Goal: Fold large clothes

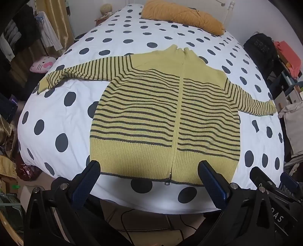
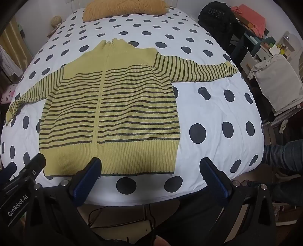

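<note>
A yellow zip cardigan with dark stripes (image 1: 162, 113) (image 2: 113, 109) lies flat on the bed, front up, zipper closed, collar toward the far end and both sleeves spread sideways. My left gripper (image 1: 149, 166) hovers open above the near hem, with the zipper end between its fingers in the picture. My right gripper (image 2: 150, 163) is open too, held over the hem's right corner. Neither touches the cardigan. In the left wrist view the right gripper (image 1: 272, 181) shows at the right edge; in the right wrist view the left gripper (image 2: 24, 170) shows at the left edge.
The bed (image 1: 56, 113) (image 2: 217, 106) has a white cover with dark dots. A mustard pillow (image 1: 181, 17) (image 2: 123, 7) lies at its head. A pink plush (image 1: 42, 65) sits at the left edge. Clutter, bags and shelves (image 2: 265, 37) crowd both sides. A sleeve (image 2: 284, 153) shows at right. Cables (image 2: 121, 213) run on the floor.
</note>
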{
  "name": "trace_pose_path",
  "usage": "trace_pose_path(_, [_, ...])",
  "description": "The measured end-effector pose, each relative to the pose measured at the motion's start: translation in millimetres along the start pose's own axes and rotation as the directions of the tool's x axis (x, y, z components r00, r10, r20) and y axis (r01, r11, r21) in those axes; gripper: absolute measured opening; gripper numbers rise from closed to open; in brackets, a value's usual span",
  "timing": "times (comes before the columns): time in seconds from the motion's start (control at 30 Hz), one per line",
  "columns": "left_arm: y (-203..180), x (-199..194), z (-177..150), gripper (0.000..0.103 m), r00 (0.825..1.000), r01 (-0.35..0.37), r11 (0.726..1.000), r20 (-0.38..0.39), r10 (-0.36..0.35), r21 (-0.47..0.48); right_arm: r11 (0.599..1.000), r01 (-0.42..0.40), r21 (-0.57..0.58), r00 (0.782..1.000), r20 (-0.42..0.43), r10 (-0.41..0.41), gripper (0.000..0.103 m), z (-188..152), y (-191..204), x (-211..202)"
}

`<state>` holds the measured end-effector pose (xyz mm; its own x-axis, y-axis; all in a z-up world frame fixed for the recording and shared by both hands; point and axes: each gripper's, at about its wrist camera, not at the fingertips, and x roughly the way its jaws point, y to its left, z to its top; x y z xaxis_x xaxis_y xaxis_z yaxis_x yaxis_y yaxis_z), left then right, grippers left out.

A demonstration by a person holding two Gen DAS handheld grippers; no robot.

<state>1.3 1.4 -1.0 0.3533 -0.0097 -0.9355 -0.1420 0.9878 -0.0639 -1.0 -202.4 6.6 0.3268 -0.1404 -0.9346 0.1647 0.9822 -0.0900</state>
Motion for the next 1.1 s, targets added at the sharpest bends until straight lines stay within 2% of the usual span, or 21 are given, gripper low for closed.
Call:
trace_pose_path(0.2, [2, -1, -1, 0.102, 1.000, 0.017, 1.000, 0.009, -0.017, -0.016, 1.000, -0.019, 0.002, 1.000, -0.002, 0.019, 0.103, -8, -1, 1])
trace_pose_path(0.23, [2, -1, -1, 0.102, 1.000, 0.016, 1.000, 0.010, -0.016, -0.016, 1.000, -0.016, 0.001, 1.000, -0.004, 0.016, 0.103, 2, -3, -2])
trace_pose_path(0.43, [-1, -2, -2, 0.102, 0.999, -0.038, 0.999, 0.027, 0.038, 0.015, 0.999, -0.046, 0.003, 0.999, 0.013, 0.046, 0.103, 2, 2, -3])
trace_pose_path(1.1, [1, -4, -3, 0.102, 0.999, -0.021, 1.000, 0.025, 0.021, 0.013, 0.999, -0.051, 0.003, 0.999, 0.015, 0.051, 0.103, -1, 2, -4])
